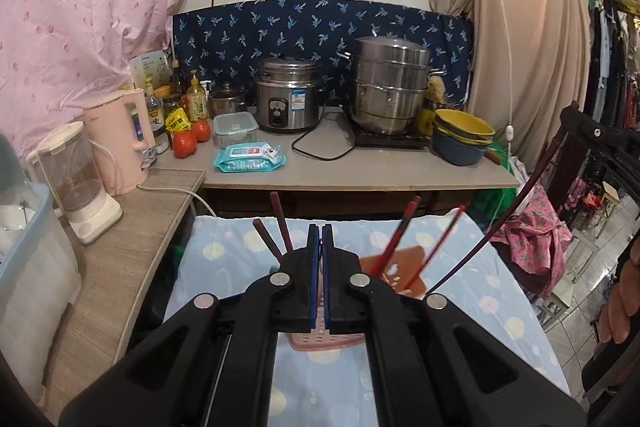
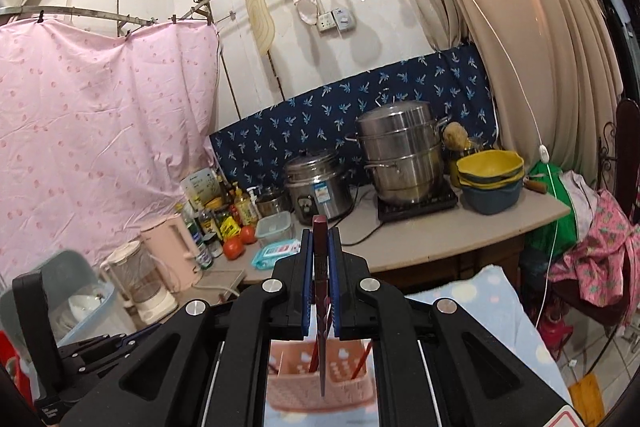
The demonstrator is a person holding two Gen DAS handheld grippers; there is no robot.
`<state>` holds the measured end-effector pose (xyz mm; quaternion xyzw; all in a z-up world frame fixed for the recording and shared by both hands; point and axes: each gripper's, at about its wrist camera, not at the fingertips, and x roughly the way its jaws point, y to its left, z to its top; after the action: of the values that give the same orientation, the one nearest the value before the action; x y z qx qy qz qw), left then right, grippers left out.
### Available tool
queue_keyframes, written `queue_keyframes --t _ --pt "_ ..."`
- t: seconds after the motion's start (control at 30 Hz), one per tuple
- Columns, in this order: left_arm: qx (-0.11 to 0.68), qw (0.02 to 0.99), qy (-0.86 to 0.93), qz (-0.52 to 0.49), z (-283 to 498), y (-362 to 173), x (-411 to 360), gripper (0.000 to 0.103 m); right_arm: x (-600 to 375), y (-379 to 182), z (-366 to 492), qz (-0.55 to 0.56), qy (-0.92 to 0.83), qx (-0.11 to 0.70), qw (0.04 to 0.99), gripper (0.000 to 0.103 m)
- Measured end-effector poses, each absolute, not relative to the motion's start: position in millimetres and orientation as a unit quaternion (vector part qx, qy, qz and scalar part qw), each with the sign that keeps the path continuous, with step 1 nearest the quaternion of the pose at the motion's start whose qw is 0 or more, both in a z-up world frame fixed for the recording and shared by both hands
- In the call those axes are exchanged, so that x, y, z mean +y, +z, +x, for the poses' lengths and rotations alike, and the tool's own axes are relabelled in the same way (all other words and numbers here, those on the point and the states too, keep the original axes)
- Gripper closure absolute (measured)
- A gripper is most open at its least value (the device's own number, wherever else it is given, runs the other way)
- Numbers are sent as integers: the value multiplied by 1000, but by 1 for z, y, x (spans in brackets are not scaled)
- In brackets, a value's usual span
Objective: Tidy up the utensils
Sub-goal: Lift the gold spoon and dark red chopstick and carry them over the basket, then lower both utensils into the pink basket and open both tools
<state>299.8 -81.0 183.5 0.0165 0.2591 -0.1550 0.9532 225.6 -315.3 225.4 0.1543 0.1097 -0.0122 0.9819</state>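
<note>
Chopsticks (image 1: 394, 243) are standing tilted in a pink perforated basket (image 2: 320, 383), red ones leaning to the right side, darker brown ones (image 1: 276, 227) leaning left. Basket is sitting on a light blue spotted cloth (image 1: 224, 259) covering the near surface.

Right gripper (image 2: 321, 267) is hanging directly above the basket, jaws clamped on one dark red chopstick (image 2: 321, 279). That chopstick is running nearly upright between the blue pads (image 2: 306, 283), its blunt end poking above the jaws and its tip pointing down over the basket's open top; whether the tip is touching anything inside cannot be told. In the left wrist view the same chopstick (image 1: 496, 219) is showing as a long dark curved line at right.

Left gripper (image 1: 320, 263) is sitting low over the basket's near side, jaws drawn almost together with nothing visible between them.

Behind, a bench (image 1: 360, 171) is carrying a rice cooker (image 1: 286, 99), a stacked steel steamer (image 1: 390, 83), stacked yellow and blue bowls (image 1: 462, 135), two tomatoes (image 1: 192, 139) and a pack of wipes (image 1: 248, 157). A pink kettle (image 1: 120, 139) is standing on the side counter at left.
</note>
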Motion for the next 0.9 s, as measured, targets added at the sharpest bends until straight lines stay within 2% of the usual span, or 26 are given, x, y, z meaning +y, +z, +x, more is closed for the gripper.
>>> queue_keyframes --t 0.4,0.9 --pt "310 940 -137 29 342 141 -91 102 -310 173 300 125 -25 183 975 96" --pt "318 939 -130 9 359 131 -89 101 -290 134 332 109 -11 235 966 96"
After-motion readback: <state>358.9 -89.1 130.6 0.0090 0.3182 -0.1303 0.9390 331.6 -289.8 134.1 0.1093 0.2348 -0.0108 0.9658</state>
